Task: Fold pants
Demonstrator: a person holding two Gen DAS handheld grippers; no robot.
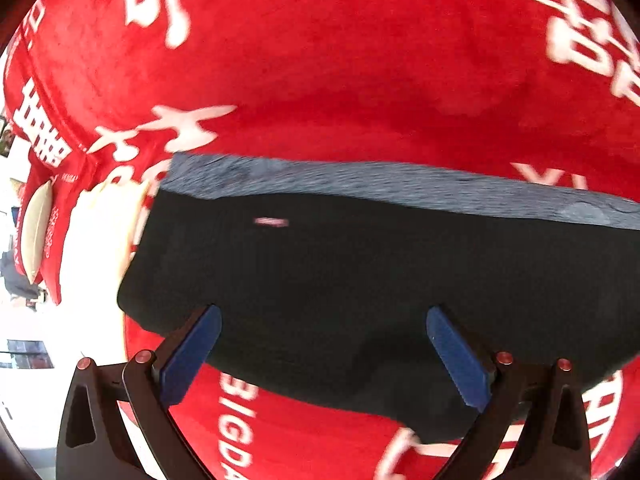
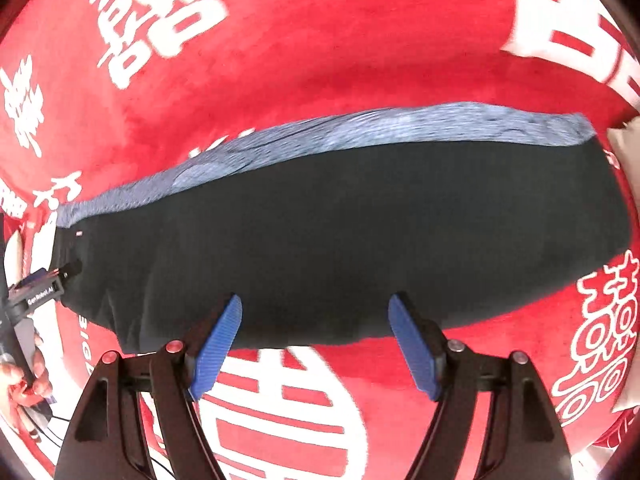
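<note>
pants [image 2: 340, 240] lie folded flat on red cloth [image 2: 320, 60]; left gripper [image 1: 324, 352] and right gripper [image 2: 316, 344] both spread, empty, above near edge, likely released.

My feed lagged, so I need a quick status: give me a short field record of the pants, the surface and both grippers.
garment: black pants, folded into a long flat band, grey-blue inner fabric showing along the far edge
surface: red plush cloth with white lettering
left gripper: open, nothing between its blue fingers
right gripper: open, holding nothing
</note>
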